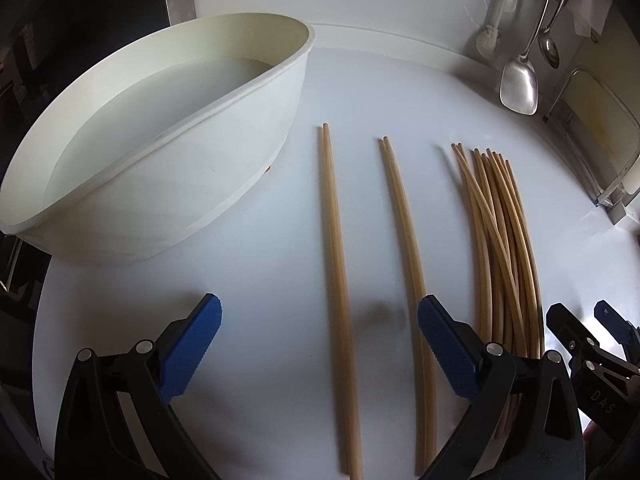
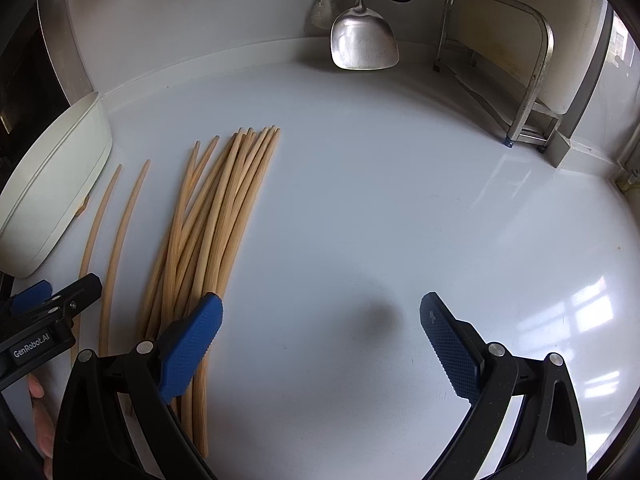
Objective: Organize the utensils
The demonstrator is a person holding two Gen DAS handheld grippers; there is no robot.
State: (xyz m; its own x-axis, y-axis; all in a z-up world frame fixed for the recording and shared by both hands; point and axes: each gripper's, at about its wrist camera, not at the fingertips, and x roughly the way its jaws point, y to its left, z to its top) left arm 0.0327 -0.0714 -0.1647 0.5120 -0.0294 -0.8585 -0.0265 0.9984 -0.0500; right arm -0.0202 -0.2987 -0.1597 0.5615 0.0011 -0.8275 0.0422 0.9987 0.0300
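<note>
Bamboo chopsticks (image 1: 500, 248) lie in a loose bundle beside two neat pairs (image 1: 338, 280) and an oval white plastic tub (image 1: 224, 152), both blue-padded grippers, left (image 1: 320, 344) and right (image 2: 320, 344), released and empty.

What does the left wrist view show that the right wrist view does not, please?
Only the left wrist view shows the inside of the white tub and that each separated chopstick pair holds two sticks. Only the right wrist view shows the whole metal rack and the bare countertop to the right. Both show the chopstick pile, the hanging spatula, and the open left gripper and right gripper.
</note>
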